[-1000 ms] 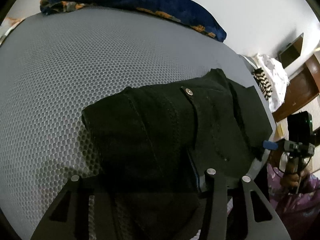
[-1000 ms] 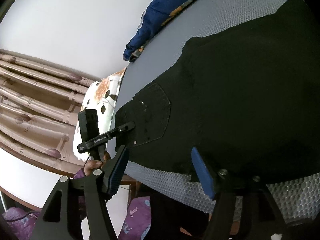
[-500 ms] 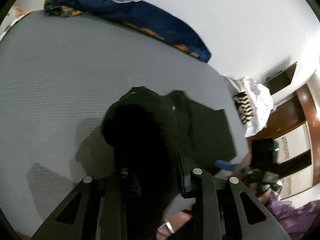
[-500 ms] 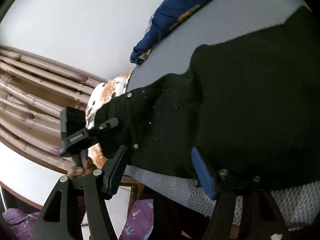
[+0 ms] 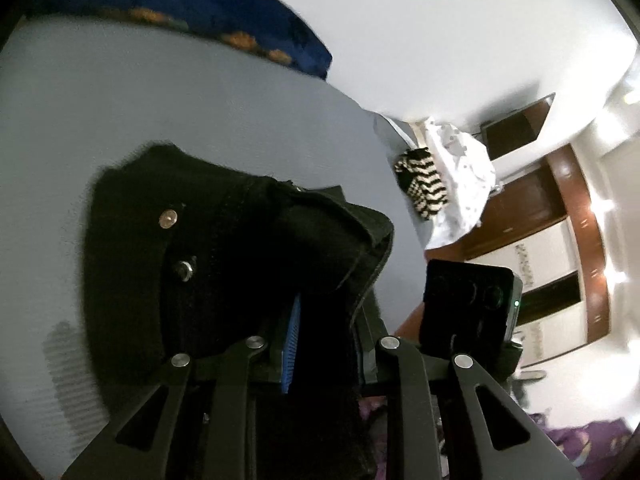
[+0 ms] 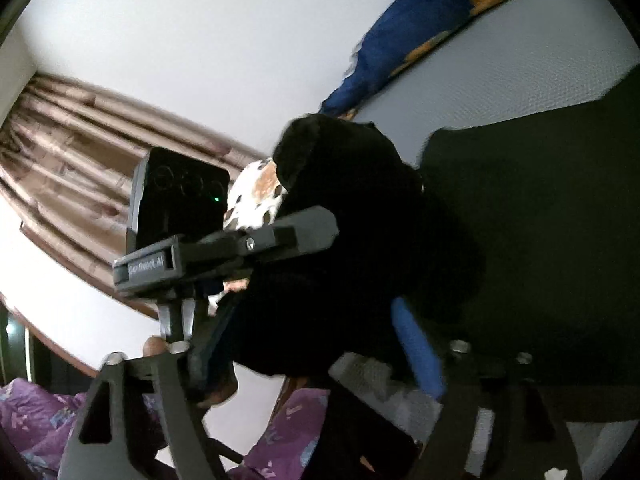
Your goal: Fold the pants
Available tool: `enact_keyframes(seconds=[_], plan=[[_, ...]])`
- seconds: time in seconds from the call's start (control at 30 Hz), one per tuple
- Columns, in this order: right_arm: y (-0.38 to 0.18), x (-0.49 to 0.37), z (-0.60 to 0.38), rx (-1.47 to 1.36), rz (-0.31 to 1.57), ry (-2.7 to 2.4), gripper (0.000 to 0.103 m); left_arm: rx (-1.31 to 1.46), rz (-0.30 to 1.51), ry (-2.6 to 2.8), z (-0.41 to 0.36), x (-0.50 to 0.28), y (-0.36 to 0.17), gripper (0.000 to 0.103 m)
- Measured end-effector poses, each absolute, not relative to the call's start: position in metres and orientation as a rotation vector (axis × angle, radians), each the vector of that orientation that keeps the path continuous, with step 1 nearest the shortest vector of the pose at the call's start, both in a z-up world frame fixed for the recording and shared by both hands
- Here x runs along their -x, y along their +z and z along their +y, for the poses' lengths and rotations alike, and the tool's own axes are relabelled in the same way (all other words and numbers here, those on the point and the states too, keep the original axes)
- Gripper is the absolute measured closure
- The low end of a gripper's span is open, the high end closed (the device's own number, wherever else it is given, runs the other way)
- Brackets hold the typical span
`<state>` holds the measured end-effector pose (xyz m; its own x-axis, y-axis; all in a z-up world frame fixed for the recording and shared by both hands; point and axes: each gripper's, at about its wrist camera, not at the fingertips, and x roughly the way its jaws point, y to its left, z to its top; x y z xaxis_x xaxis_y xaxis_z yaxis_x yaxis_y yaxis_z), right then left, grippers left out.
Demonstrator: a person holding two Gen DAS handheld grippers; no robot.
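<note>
The black pants [image 5: 224, 264] lie on the grey bed [image 5: 120, 112]. My left gripper [image 5: 324, 344] is shut on their waistband end and holds it lifted above the bed; a metal button [image 5: 168, 218] shows on the raised cloth. In the right wrist view the lifted bunch of pants [image 6: 352, 240] hangs in front, with the rest of the pants [image 6: 540, 220] flat on the bed. My right gripper [image 6: 316, 344] is open, its blue pads [image 6: 416, 344] either side of the hanging cloth. The left gripper body [image 6: 180, 240] is close by at left.
A blue patterned blanket [image 5: 192, 12] lies along the bed's far edge by the white wall. A pile of white and striped clothes [image 5: 444, 176] sits past the bed's right corner. Brown curtains [image 6: 80, 168] and a floral pillow [image 6: 256, 188] are at left.
My left gripper has lifted the waistband end off the bed and carried it over toward my right gripper. The two grippers are now much closer together. The right gripper stays open.
</note>
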<state>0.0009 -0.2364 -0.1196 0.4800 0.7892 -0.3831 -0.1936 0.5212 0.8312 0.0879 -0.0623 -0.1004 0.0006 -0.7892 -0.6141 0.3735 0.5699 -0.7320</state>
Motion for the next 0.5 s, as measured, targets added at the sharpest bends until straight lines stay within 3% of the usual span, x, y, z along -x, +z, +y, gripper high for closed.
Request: enact_keyframes(seconds=[0.1, 0.2, 0.3, 0.4, 0.47, 0.5], plan=[[-0.129, -0.009, -0.254, -0.854, 0.895, 0.696, 0.018, 0.518, 1.308, -1.018, -0.087, -0.092, -0.119, 0.083], [-0.143, -0.013, -0.265, -0.875, 0.964, 0.689, 0.01, 0.512, 1.292, -1.058, -0.109, -0.094, -0.118, 0.084], [-0.159, -0.014, -0.277, -0.935, 0.973, 0.674, 0.015, 0.476, 1.248, -1.092, -0.121, -0.094, -0.106, 0.084], [-0.158, -0.013, -0.276, -0.862, 0.974, 0.65, 0.044, 0.385, 1.19, -1.071, -0.125, -0.091, -0.092, 0.081], [-0.16, -0.014, -0.276, -0.821, 0.986, 0.617, 0.083, 0.325, 1.183, -1.014, -0.122, -0.091, -0.09, 0.069], [-0.162, -0.015, -0.278, -0.812, 0.995, 0.6, 0.085, 0.297, 1.176, -0.984, -0.121, -0.09, -0.091, 0.059]])
